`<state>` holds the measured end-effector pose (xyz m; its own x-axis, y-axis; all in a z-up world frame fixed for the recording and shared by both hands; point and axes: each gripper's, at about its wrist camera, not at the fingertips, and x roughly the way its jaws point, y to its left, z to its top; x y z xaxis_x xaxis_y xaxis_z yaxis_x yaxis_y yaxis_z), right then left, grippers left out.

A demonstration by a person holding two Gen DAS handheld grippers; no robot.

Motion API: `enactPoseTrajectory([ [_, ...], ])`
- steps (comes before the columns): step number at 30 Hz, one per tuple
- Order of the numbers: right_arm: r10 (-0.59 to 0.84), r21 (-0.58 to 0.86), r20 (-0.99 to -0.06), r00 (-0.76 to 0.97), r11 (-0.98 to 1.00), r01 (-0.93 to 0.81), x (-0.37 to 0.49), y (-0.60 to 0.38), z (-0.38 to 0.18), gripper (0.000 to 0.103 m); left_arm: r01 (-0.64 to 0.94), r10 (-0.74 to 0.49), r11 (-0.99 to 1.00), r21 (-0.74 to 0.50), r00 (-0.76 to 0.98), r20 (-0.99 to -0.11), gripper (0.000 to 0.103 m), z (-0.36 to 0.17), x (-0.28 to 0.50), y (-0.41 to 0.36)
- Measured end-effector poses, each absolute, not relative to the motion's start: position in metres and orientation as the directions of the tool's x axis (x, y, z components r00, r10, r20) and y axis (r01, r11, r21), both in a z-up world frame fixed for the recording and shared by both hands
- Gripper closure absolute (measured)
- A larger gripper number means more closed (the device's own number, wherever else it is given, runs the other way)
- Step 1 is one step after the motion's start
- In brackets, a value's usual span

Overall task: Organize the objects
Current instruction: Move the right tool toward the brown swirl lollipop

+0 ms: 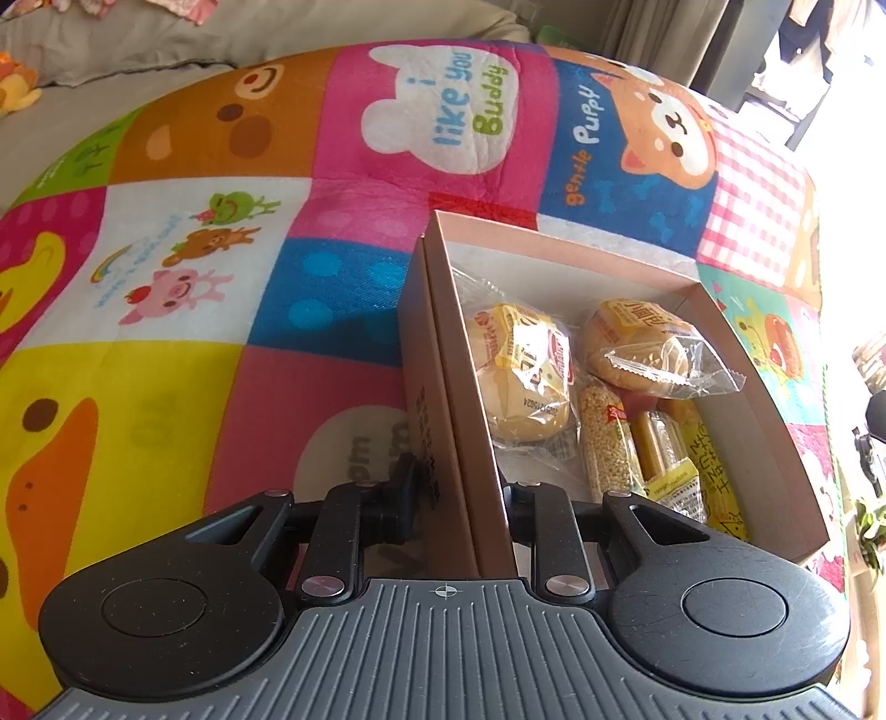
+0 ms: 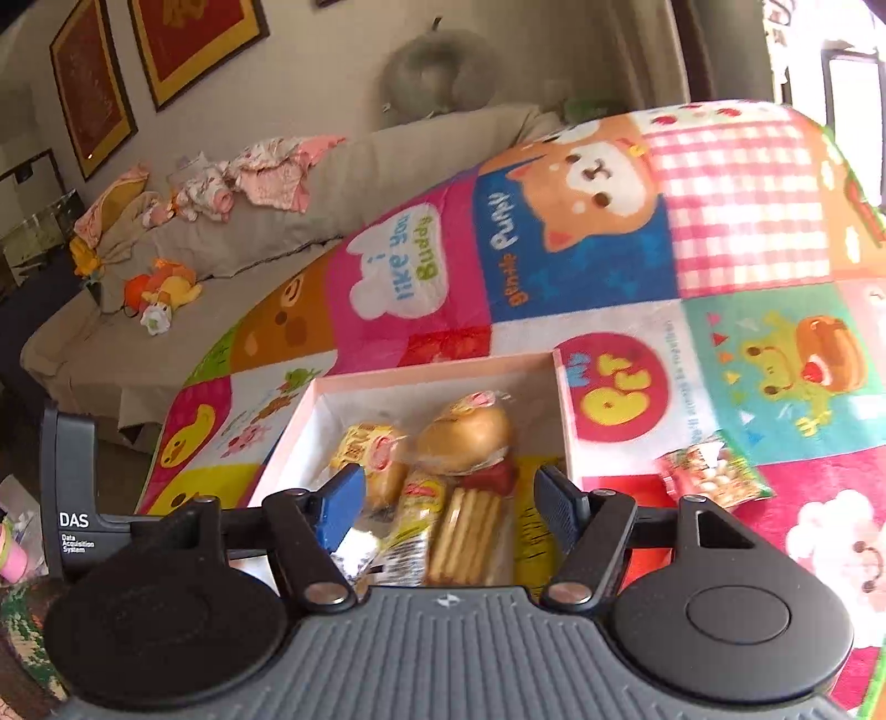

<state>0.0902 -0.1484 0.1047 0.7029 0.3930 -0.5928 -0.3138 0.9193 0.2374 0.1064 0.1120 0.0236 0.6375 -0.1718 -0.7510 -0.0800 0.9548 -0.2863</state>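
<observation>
A pink cardboard box (image 1: 764,387) sits on a colourful patchwork blanket (image 1: 221,277). It holds two wrapped buns (image 1: 520,376), a wrapped grain bar (image 1: 606,443) and other wrapped snacks. My left gripper (image 1: 462,493) is shut on the box's left wall (image 1: 443,354), one finger outside and one inside. In the right wrist view the box (image 2: 565,421) lies below my right gripper (image 2: 451,498), which is open and empty above the wrapped biscuits (image 2: 465,531). A red-green snack packet (image 2: 714,471) lies on the blanket right of the box.
A beige sofa (image 2: 166,288) with a plush toy (image 2: 160,293), pink clothes (image 2: 266,177) and a grey neck pillow (image 2: 437,72) lies behind the blanket. Framed pictures (image 2: 188,39) hang on the wall. A window is at the far right.
</observation>
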Motion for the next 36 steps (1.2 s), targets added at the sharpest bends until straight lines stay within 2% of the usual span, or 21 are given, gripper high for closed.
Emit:
enactPoseTrajectory([
  [5,0.208,0.140,-0.586,0.783,0.978,-0.154,0.081,-0.208,0.102,0.029,-0.096,-0.164,0.953,-0.287,0.634,-0.756,0.078,0.024,0.106,0.112],
  [9,0.161,0.160,-0.649,0.744,0.984,-0.074,0.081,-0.245,0.076,0.029,-0.105,-0.154,0.954,-0.280,0.628,-0.763,0.079,0.025,0.107,0.110],
  [14,0.104,0.062,-0.683,0.723,0.995,-0.085,0.087,-0.250,0.043,0.029,-0.113,-0.129,0.962,-0.249,0.617,-0.777,0.081,0.024,0.108,0.106],
  [18,0.136,0.093,-0.701,0.700,0.991,-0.099,0.111,-0.249,0.032,0.028,-0.121,-0.125,0.961,-0.249,0.612,-0.781,0.081,0.024,0.108,0.105],
  [21,0.185,0.181,-0.721,0.668,0.981,-0.077,0.140,-0.245,0.030,0.023,-0.126,-0.125,0.959,-0.252,0.611,-0.781,0.081,0.024,0.108,0.106],
  [27,0.229,0.262,-0.767,0.599,0.965,-0.034,0.190,-0.221,0.017,0.023,-0.120,-0.134,0.959,-0.258,0.611,-0.781,0.081,0.024,0.108,0.107],
  [33,0.172,0.162,-0.751,0.638,0.984,-0.074,0.176,-0.228,0.021,0.023,-0.114,-0.145,0.957,-0.269,0.614,-0.776,0.080,0.024,0.107,0.108],
  [36,0.224,0.223,-0.767,0.602,0.972,-0.077,0.147,-0.253,0.017,0.023,-0.110,-0.150,0.956,-0.273,0.616,-0.773,0.080,0.023,0.106,0.109],
])
